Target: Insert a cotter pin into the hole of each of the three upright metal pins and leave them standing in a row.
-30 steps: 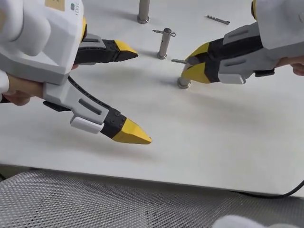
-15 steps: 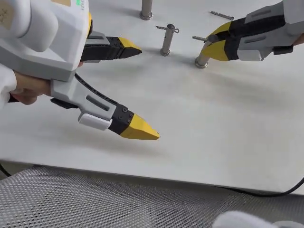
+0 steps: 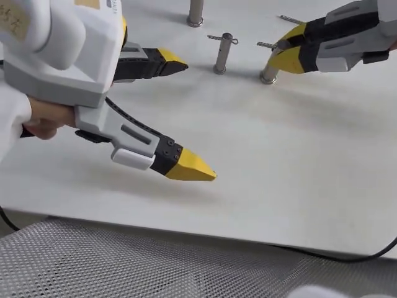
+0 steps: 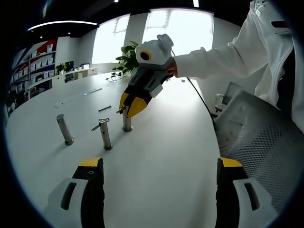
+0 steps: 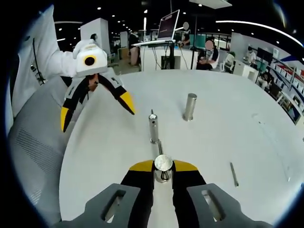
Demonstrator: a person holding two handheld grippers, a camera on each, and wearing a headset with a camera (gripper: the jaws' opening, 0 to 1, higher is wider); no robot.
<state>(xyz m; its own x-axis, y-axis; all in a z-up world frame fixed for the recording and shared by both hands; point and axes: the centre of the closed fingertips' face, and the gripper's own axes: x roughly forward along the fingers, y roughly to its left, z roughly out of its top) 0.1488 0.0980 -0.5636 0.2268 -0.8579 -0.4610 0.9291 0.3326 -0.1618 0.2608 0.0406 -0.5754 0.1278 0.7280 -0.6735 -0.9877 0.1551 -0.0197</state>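
The right claw [image 3: 277, 54] was clamped on the head of the nearest metal pin [image 3: 268, 74], whose foot rested on the white tabletop [image 3: 279, 161]; a cotter pin [image 3: 265, 45] stuck out sideways from that pin's top, just beside the yellow jaw tips. In the right gripper view the jaws met around the pin's round head (seen end-on there). The middle metal pin [image 3: 221, 57] stood upright near it, with a second cotter pin [image 3: 221, 38] through its hole; the far metal pin [image 3: 195, 9] stood upright beyond, and the three made a rough line. A loose cotter pin [image 3: 289, 20] lay flat on the tabletop past the right claw. The left claw [image 3: 200, 120] hung above the tabletop, well apart from the pins; its jaws were spread wide, gripping nothing.
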